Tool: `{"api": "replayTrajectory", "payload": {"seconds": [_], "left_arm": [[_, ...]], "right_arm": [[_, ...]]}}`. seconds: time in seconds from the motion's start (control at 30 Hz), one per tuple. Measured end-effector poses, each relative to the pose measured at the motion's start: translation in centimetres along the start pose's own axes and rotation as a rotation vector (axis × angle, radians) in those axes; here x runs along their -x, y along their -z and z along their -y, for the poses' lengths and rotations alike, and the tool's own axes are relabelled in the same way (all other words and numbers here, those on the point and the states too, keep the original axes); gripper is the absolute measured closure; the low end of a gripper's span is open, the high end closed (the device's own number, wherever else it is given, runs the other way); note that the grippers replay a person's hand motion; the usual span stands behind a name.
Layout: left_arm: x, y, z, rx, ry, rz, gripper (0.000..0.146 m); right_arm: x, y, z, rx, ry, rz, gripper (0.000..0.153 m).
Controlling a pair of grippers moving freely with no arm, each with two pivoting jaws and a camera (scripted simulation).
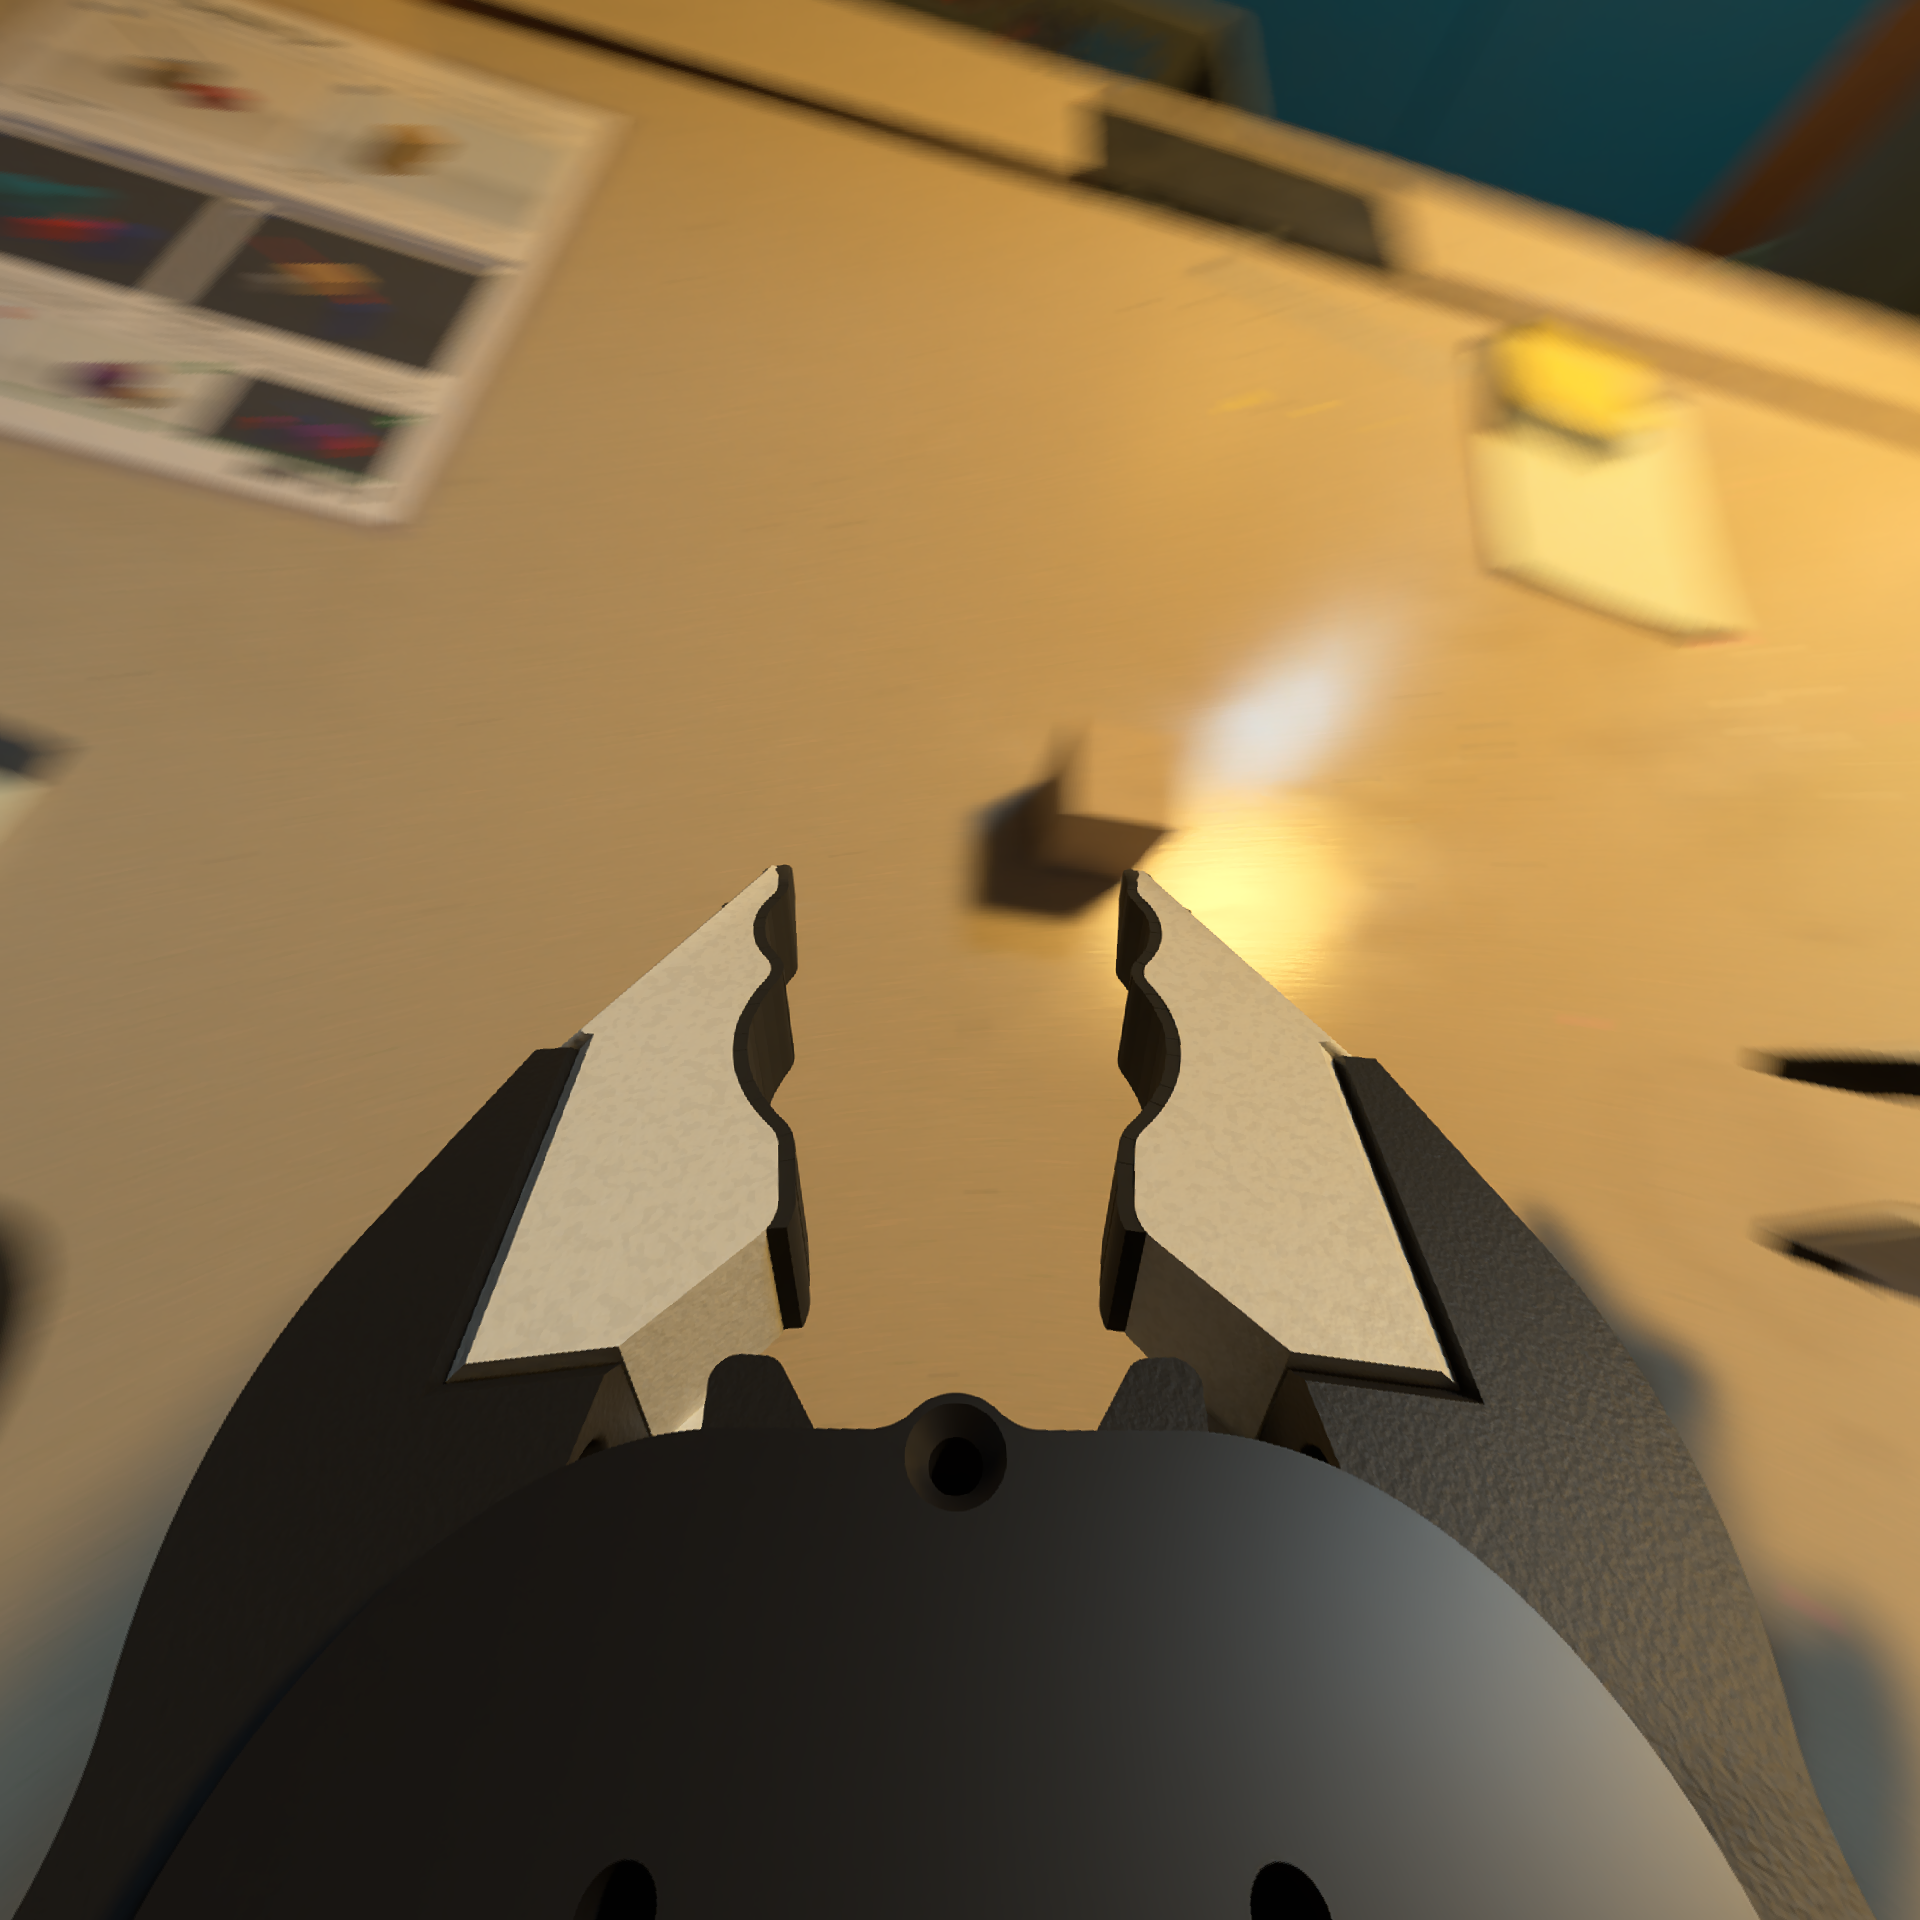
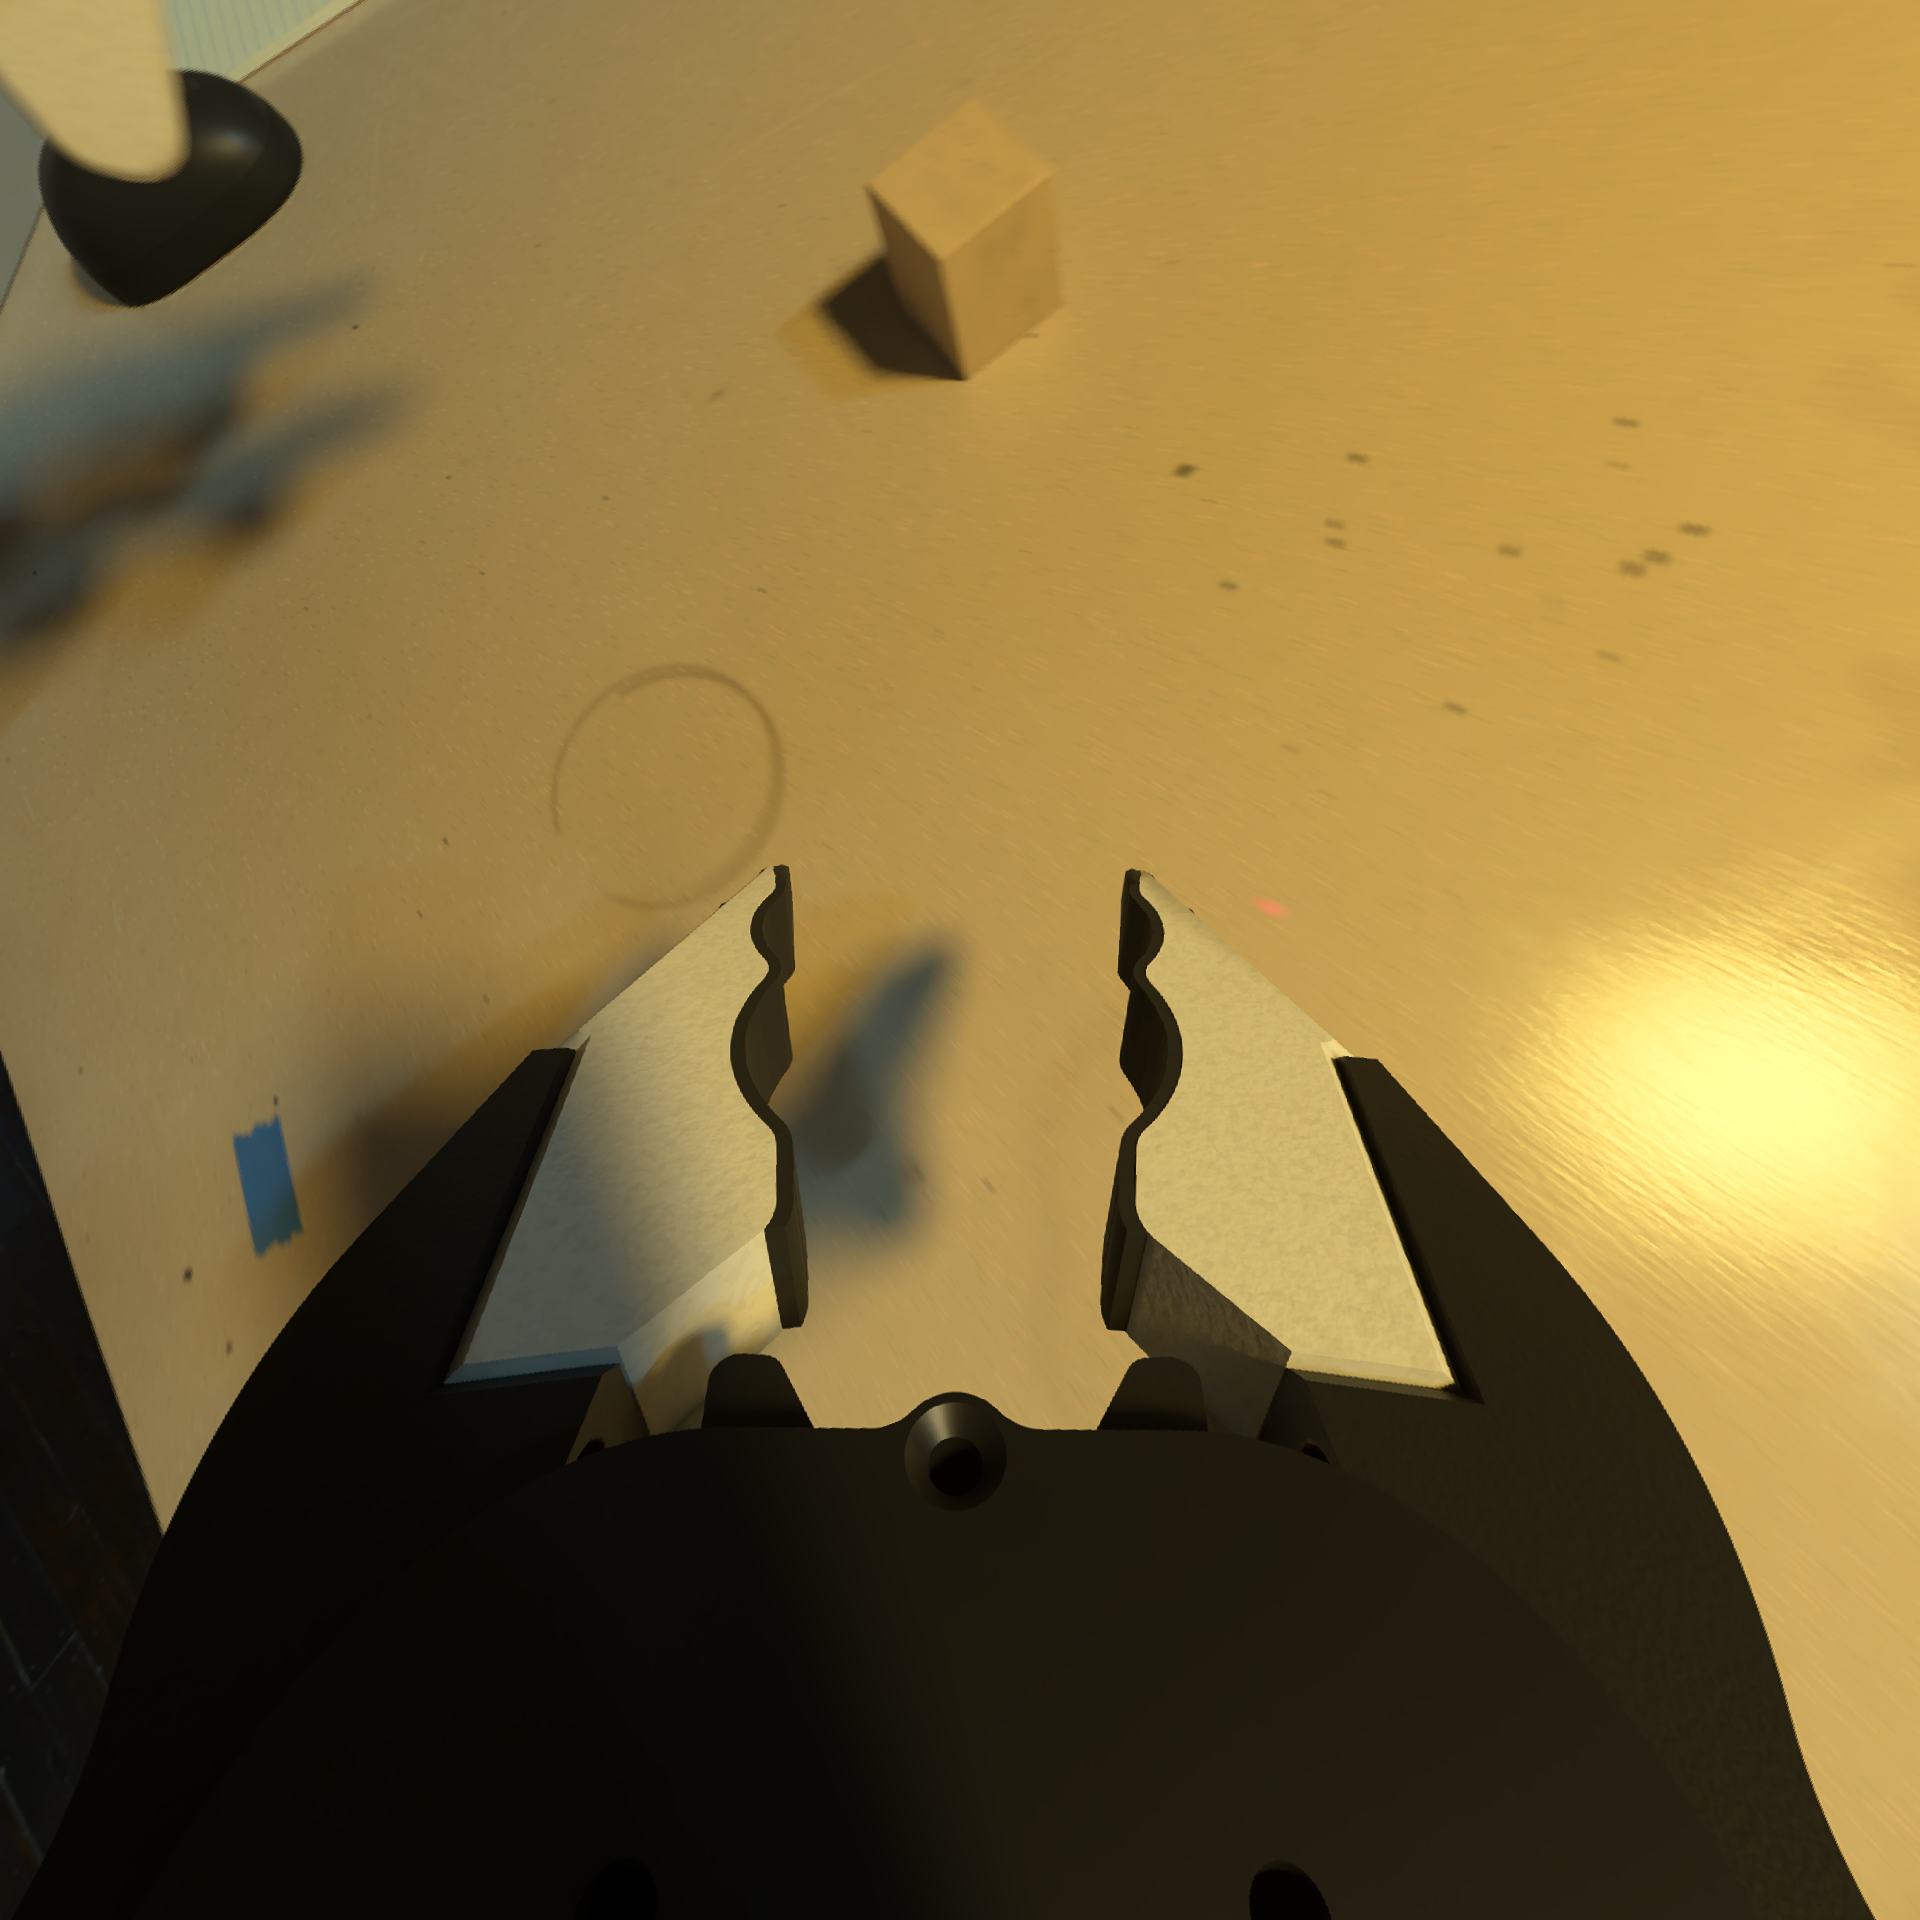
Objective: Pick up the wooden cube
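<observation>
The wooden cube (image 1: 1107, 805) sits on the tan table, blurred, just beyond and slightly right of my left gripper (image 1: 956, 878), which is open and empty above the table. In the right wrist view the wooden cube (image 2: 971, 234) stands far ahead of my right gripper (image 2: 956, 878), which is open and empty, well short of the cube. The other gripper (image 2: 156, 156) shows at the top left of the right wrist view, to the left of the cube.
A printed sheet (image 1: 239, 249) lies at the far left. A pale yellow note pad (image 1: 1600, 499) lies at the far right near the table's back edge. A blue tape piece (image 2: 268, 1190) and a ring stain (image 2: 665, 784) mark the table; its left edge (image 2: 62, 1049) is close.
</observation>
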State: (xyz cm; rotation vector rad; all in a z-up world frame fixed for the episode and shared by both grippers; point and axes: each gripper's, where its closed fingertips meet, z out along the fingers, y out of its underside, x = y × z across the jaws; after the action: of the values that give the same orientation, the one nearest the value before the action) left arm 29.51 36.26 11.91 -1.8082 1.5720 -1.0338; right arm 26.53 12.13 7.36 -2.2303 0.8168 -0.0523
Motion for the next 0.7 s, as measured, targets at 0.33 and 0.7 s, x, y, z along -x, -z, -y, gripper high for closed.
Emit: {"api": "replayTrajectory", "payload": {"seconds": [0.33,0.7], "left_arm": [[-19.0,-0.2,-0.4,-0.105,-0.090,-0.380,0.091],[-23.2,-3.2,-8.4,-0.160,-0.389,-0.238,0.088]], "right_arm": [[-12.3,15.8,-4.5,-0.466,0.057,-0.412,0.094],[-15.4,17.3,-11.2,-0.566,-0.075,-0.432,0.095]]}}
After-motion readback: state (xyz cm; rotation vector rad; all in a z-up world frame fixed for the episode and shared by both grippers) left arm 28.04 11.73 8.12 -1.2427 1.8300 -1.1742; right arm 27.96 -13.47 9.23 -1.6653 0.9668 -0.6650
